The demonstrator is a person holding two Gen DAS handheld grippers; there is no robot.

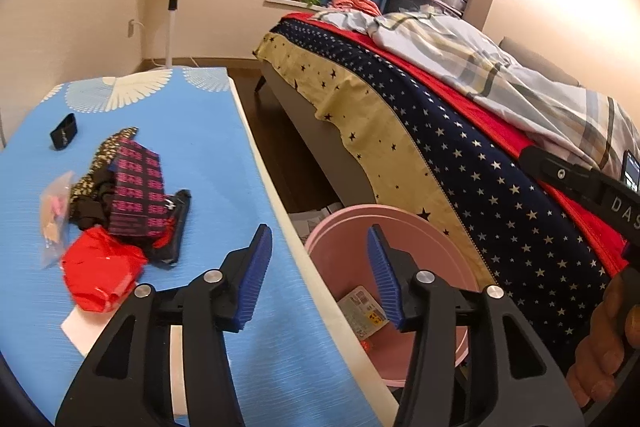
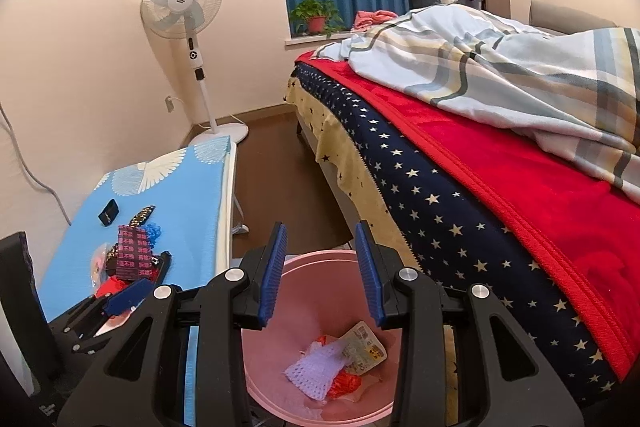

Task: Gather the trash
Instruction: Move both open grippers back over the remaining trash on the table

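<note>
While both grippers' jaws hang released above the pink bin (image 2: pixel 280 359), next comes grasping the red wrapper (image 1: pixel 100 279) beside it on the counter (image 1: pixel 224 163).

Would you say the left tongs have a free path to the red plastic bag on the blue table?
Probably yes. The left tongs stand open and empty beside the red plastic bag, with only bare blue table between them.

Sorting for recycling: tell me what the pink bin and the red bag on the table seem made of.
Pink bin: likely moulded plastic, matte; smooth, even walls with a rolled rim. Red bag: probably thin plastic film, glossy; it is crumpled with sharp creases and bright highlights.
</note>
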